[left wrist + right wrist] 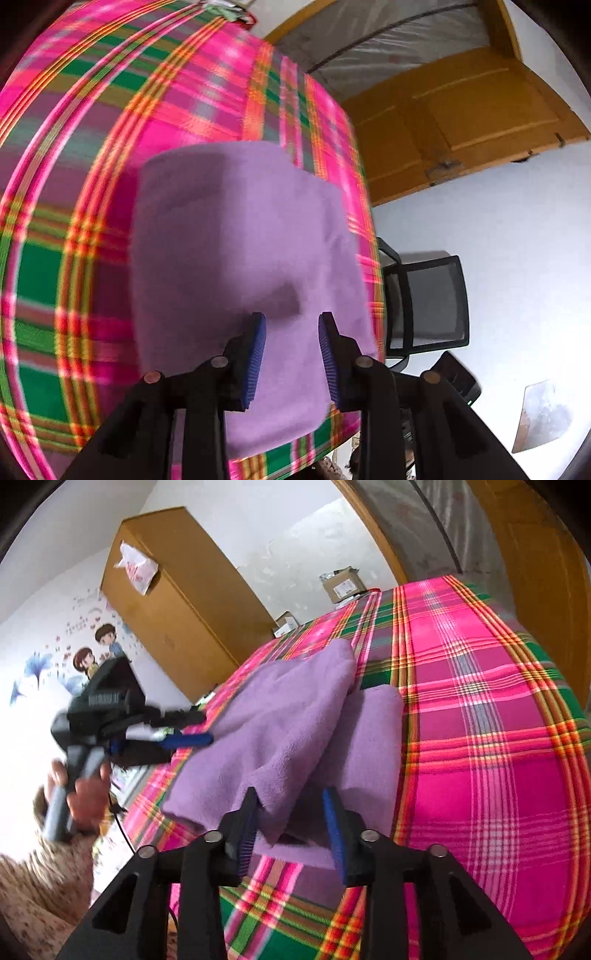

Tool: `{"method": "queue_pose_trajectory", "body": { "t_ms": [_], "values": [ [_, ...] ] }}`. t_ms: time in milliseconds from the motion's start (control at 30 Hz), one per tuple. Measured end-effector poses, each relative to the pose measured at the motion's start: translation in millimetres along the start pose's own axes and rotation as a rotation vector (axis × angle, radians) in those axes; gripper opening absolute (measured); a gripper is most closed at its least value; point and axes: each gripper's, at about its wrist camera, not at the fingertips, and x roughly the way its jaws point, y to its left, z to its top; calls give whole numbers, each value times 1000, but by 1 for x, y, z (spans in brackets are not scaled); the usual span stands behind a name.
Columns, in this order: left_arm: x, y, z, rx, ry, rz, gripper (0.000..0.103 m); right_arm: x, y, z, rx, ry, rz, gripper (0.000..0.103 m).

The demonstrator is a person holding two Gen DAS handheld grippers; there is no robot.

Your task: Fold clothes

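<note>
The purple garment (288, 738) lies part-folded on the plaid bedspread (480, 738) — both grippers, left gripper (291, 354) and right gripper (291, 830), gape over it, holding nothing, seemingly between grips.

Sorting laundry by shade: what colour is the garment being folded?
Plain lilac purple garment, clearest in the right wrist view.

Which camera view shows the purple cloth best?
The right wrist view: the purple cloth lies folded on the plaid bedspread, layers visible. The left wrist view shows it blurred, partly hidden behind the fingers.
</note>
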Motion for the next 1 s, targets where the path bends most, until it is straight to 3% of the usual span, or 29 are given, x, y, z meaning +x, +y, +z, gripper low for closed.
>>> {"method": "queue_pose_trajectory", "body": {
  "t_ms": [367, 600, 700, 733, 767, 1000],
  "values": [
    [-8, 29, -16, -52, -19, -32, 30, -6, -7, 11, 62, -3, 107, 37],
    [-12, 41, -27, -82, -32, -61, 30, 11, -19, 19, 143, 67, 150, 40],
    [-14, 41, -29, -83, -34, -60, 30, 18, -8, 20, 95, 88, 123, 26],
    [-14, 41, -30, -81, -36, -60, 30, 17, -4, 22, 64, 87, 97, 15],
    [-14, 41, -31, -81, -37, -60, 30, 14, -2, 23, 50, 76, 80, 12],
    [-19, 43, -37, -74, -31, -68, 30, -5, 7, 31, 0, 21, 65, 10]
  ]
}}
